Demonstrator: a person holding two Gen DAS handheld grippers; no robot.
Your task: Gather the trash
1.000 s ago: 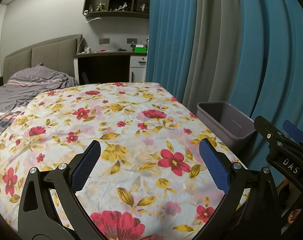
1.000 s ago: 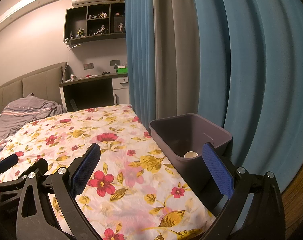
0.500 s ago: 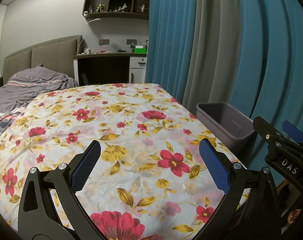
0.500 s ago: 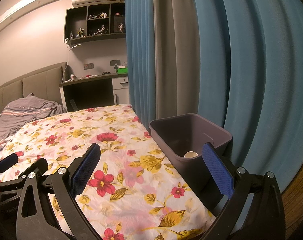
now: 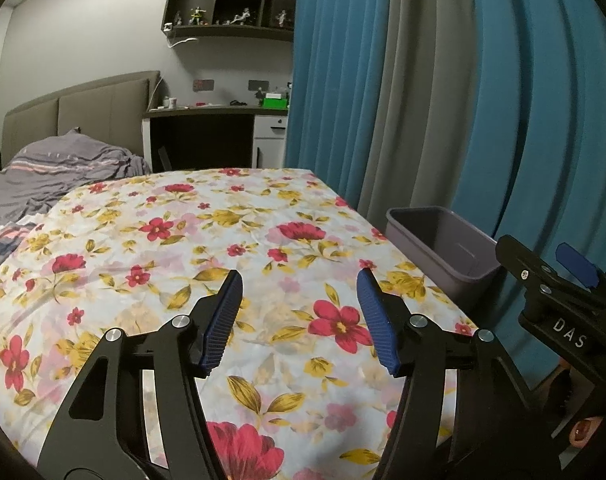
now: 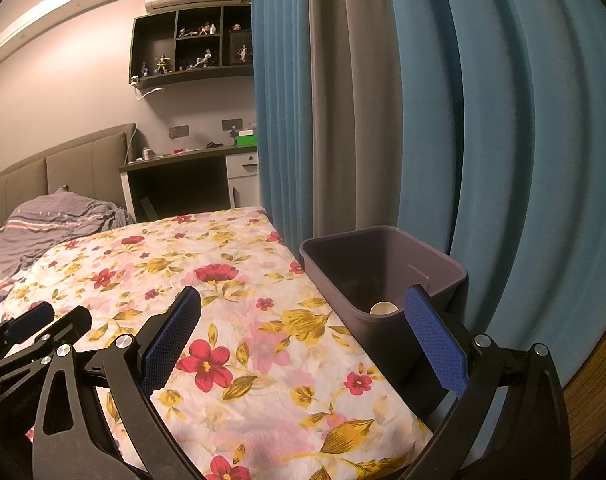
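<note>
Floral bedsheet (image 5: 231,240), left claw (image 5: 299,316) just narrowing, empty, right claw (image 6: 303,336) wide, empty

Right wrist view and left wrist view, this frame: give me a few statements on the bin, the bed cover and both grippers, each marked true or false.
1. The grey bin stands beside the bed, in front of the curtains. True.
2. The bin holds nothing. False: a pale round cup-like item lies at its bottom.
3. The left gripper grips a piece of trash. False: nothing is between its jaws, which have just been closing.
4. The right gripper is open and holds nothing. True.
5. The floral bed cover has crumpled paper lying on it. False: no trash shows on it.
</note>
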